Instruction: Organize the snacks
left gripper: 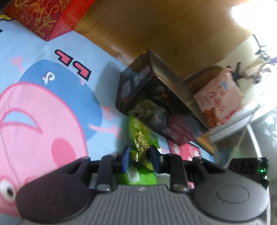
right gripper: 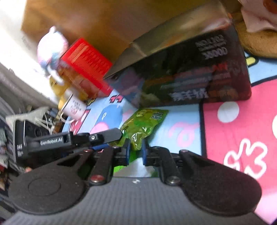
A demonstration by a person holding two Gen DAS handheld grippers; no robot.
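A crinkled green snack packet (left gripper: pixel 141 138) lies on the cartoon-print sheet (left gripper: pixel 52 103), just in front of an open dark box (left gripper: pixel 147 97). My left gripper (left gripper: pixel 139 154) is shut on the packet's near end, its blue pads (left gripper: pixel 125 156) pressing on both sides. In the right wrist view the same green snack packet (right gripper: pixel 143 122) sits below the dark box (right gripper: pixel 190 77). My right gripper (right gripper: pixel 135 148) is shut on the packet's lower corner. The left gripper (right gripper: pixel 110 138) reaches in from the left and meets the packet's left edge.
A red patterned box (left gripper: pixel 39 15) stands at the far left against a wooden board (left gripper: pixel 155 26). A pink snack bag (left gripper: pixel 219 97) leans behind the dark box's raised lid. In the right wrist view a red box (right gripper: pixel 86 67), a soft toy (right gripper: pixel 52 46) and a small cup (right gripper: pixel 74 107) crowd the left.
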